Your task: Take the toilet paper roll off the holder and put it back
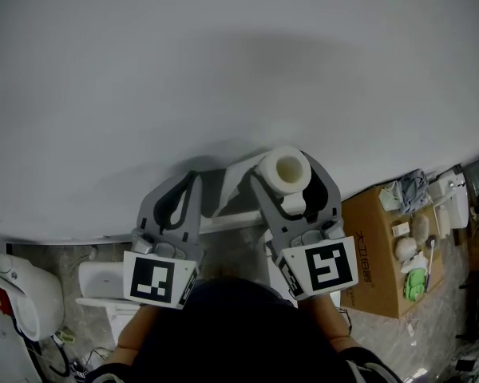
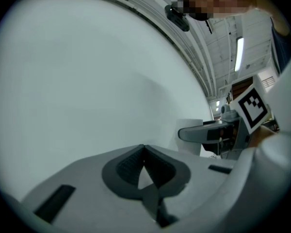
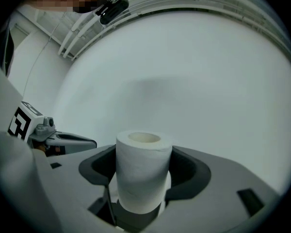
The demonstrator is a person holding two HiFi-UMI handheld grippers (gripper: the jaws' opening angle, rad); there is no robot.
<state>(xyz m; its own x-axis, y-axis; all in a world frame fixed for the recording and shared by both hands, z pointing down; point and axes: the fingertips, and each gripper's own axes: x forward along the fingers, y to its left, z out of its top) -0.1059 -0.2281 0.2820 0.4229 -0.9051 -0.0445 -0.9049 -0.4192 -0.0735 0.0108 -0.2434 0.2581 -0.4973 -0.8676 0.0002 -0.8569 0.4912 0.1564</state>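
A plain white wall [image 1: 223, 62] fills the upper two thirds of the head view and nearly all of both gripper views. Below it runs a strip of speckled floor [image 1: 56, 254], much of it covered. The person's dark-clothed torso [image 1: 231, 333] blocks the bottom middle of the frame, and both forearms are cut off there.

At the right edge stands a cardboard box [image 1: 375, 254]. The small items on top of it are too small and distorted to name. At the lower left a white fixture [image 1: 20, 294] with a red spot is cut off by the frame edge.

The left gripper [image 1: 193, 177] sits left of centre. Its view shows the jaws brought together tip to tip with nothing between them [image 2: 144, 149].

The right gripper [image 1: 290, 183] sits right of centre, clamped on the toilet paper roll [image 1: 286, 168]. Its pads press the roll's sides [image 3: 144, 171]. The toilet paper roll [image 3: 141, 159] stands upright there with its core hole up and its lower end hidden behind the jaws.

A white bar [image 1: 227, 222] crosses between the two grippers. They hide both its ends, and I cannot tell whether it belongs to the holder.

Each gripper carries a marker cube [image 1: 156, 282], half covered by the torso.
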